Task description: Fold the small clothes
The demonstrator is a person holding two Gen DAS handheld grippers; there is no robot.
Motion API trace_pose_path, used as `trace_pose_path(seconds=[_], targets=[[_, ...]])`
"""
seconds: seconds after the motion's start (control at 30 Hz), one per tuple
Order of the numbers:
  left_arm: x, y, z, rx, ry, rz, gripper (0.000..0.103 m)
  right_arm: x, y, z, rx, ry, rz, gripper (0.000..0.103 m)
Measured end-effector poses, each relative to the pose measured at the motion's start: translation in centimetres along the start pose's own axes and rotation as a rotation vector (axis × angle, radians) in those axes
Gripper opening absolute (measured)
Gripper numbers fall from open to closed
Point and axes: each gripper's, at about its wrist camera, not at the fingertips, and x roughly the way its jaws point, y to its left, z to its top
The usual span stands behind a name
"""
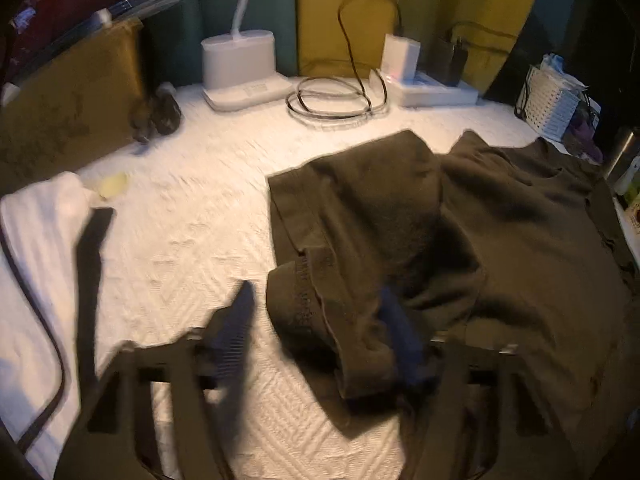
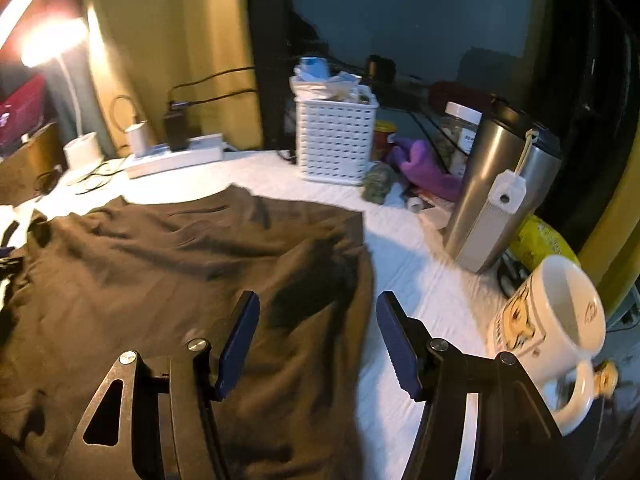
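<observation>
A dark olive-brown T-shirt [image 1: 500,232] lies on the white textured cover [image 1: 192,240], one sleeve folded in over the body. My left gripper [image 1: 320,332] is open, its jaws standing either side of a bunched hem fold [image 1: 320,312] at the shirt's left edge, not clamped on it. In the right wrist view the same shirt [image 2: 180,264] spreads over the cover [image 2: 416,256]. My right gripper [image 2: 320,344] is open and empty, hovering over the shirt's right edge.
On the left lie a white folded cloth [image 1: 36,248] and a dark strap [image 1: 90,280]. At the back stand a lamp base [image 1: 240,68], coiled cable [image 1: 336,100] and power strip [image 2: 176,158]. On the right stand a white basket [image 2: 334,136], steel tumbler [image 2: 496,184] and mug [image 2: 552,324].
</observation>
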Motion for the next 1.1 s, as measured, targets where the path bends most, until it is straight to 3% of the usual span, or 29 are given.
trace_pose_path(seconds=[0.07, 0.13, 0.23, 0.4, 0.5, 0.57, 0.63, 0.67, 0.87, 1.1], targets=[[-0.7, 0.0, -0.3, -0.007, -0.005, -0.006, 0.004, -0.8, 0.8, -0.7, -0.001, -0.003, 0.021, 0.063], [-1.6, 0.6, -0.3, -0.057, -0.032, -0.019, 0.004, -1.5, 1.8, -1.2, -0.006, -0.005, 0.043, 0.063], [-3.2, 0.9, -0.9, -0.098, -0.068, 0.039, 0.004, -2.0, 3.1, -1.9, 0.000, -0.013, 0.090, 0.063], [-3.9, 0.6, -3.5, -0.161, -0.012, 0.054, 0.005, 0.0, 6.1, -3.9, -0.004, 0.045, 0.173, 0.063], [-4.1, 0.9, -4.3, -0.188, 0.025, 0.047, 0.012, 1.6, 6.2, -4.7, 0.015, 0.080, 0.168, 0.063], [-4.8, 1.8, -4.0, -0.215, 0.031, 0.066, 0.039, 2.2, 5.5, -4.9, 0.051, 0.111, 0.178, 0.063], [-5.6, 2.4, -3.3, -0.224, -0.004, 0.086, 0.059, 2.2, 4.9, -5.0, 0.074, 0.109, 0.187, 0.063], [-5.9, 2.7, -2.9, -0.219, -0.020, 0.094, 0.065, 2.3, 4.8, -5.0, 0.082, 0.112, 0.191, 0.063], [-4.3, 3.2, 1.2, -0.084, -0.088, 0.099, 0.072, 2.5, 5.2, -5.0, 0.067, 0.119, 0.171, 0.063], [1.8, 2.4, 2.2, 0.033, 0.015, 0.098, 0.074, 2.5, 5.3, -5.0, 0.060, 0.124, 0.160, 0.063]])
